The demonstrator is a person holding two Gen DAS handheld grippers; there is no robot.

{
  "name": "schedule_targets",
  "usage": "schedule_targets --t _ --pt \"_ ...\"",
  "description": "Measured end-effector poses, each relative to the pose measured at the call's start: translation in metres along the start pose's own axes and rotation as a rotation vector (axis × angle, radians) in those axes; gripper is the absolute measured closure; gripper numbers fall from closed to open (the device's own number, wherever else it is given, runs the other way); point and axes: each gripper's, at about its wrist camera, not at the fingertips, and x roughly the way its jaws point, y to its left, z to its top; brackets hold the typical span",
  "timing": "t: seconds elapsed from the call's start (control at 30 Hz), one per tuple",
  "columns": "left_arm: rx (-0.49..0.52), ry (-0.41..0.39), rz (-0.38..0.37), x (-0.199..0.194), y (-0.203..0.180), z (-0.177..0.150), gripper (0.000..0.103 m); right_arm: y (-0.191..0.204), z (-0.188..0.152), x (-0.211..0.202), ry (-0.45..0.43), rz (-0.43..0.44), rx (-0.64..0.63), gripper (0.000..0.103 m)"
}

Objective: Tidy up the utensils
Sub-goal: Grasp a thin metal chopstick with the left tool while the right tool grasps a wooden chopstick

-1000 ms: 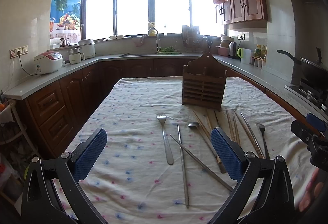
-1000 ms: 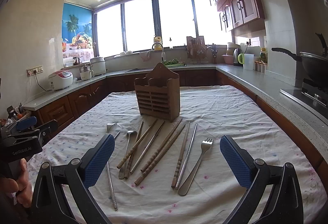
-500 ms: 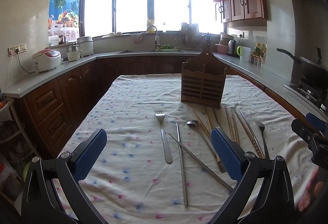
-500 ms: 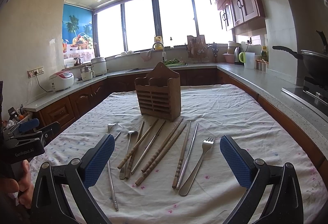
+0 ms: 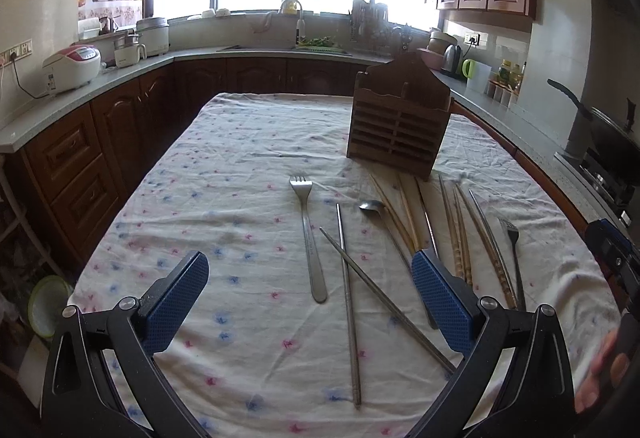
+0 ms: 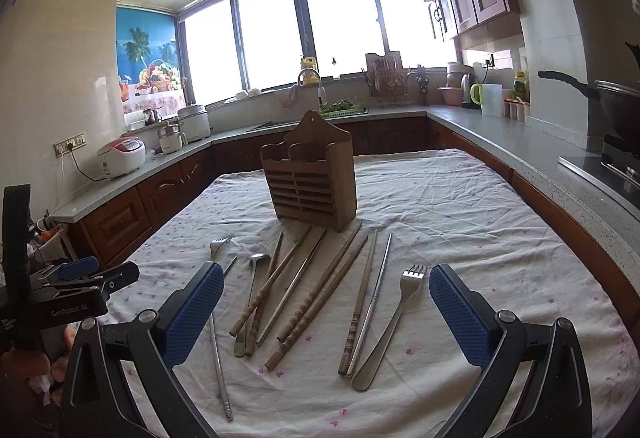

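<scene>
Brown holder (image 6: 310, 181), blue-pink-flecked white cloth (image 6: 460, 205)

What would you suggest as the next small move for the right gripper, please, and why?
Probably lower the right gripper onto the fork lying near it on the tablecloth. Both jaws are open and empty, and the wooden holder looks unfilled.

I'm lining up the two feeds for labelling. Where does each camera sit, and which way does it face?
Left wrist: on the left gripper, over the table's near left, facing the holder and windows; its open fingers show, the right gripper at the right edge.
Right wrist: on the right gripper, further right, facing likewise; open fingers show, the left gripper at the left edge.
Shared: holder, forks, chopsticks, spoon.
</scene>
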Motion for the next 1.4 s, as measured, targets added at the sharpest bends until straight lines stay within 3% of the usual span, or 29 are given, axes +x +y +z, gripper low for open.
schedule_targets --t 0.27,0.37,0.53,0.67,0.93,1.3,1.4 --pt "-0.014 0.096 -0.062 0.030 -0.001 0.015 0.008 -0.019 0.007 0.029 0.089 0.013 0.072 0.001" --pt "-0.020 0.132 -0.083 0.041 -0.001 0.021 0.015 -0.028 0.011 0.045 0.134 0.023 0.111 0.011" --pt "-0.029 0.197 -0.094 0.061 0.000 0.027 0.029 -0.031 0.016 0.070 0.198 0.041 0.136 0.035" --pt "-0.046 0.260 -0.120 0.079 0.001 0.028 0.042 -0.027 0.019 0.088 0.233 0.055 0.139 0.045" --pt "-0.061 0.367 -0.163 0.113 0.000 0.026 0.059 -0.024 0.019 0.128 0.331 0.079 0.165 0.070" --pt "-0.062 0.431 -0.183 0.137 -0.002 0.030 0.070 0.009 0.024 0.188 0.427 0.164 0.142 0.076" --pt "-0.062 0.438 -0.188 0.141 -0.001 0.032 0.074 0.018 0.025 0.212 0.456 0.148 0.121 0.077"
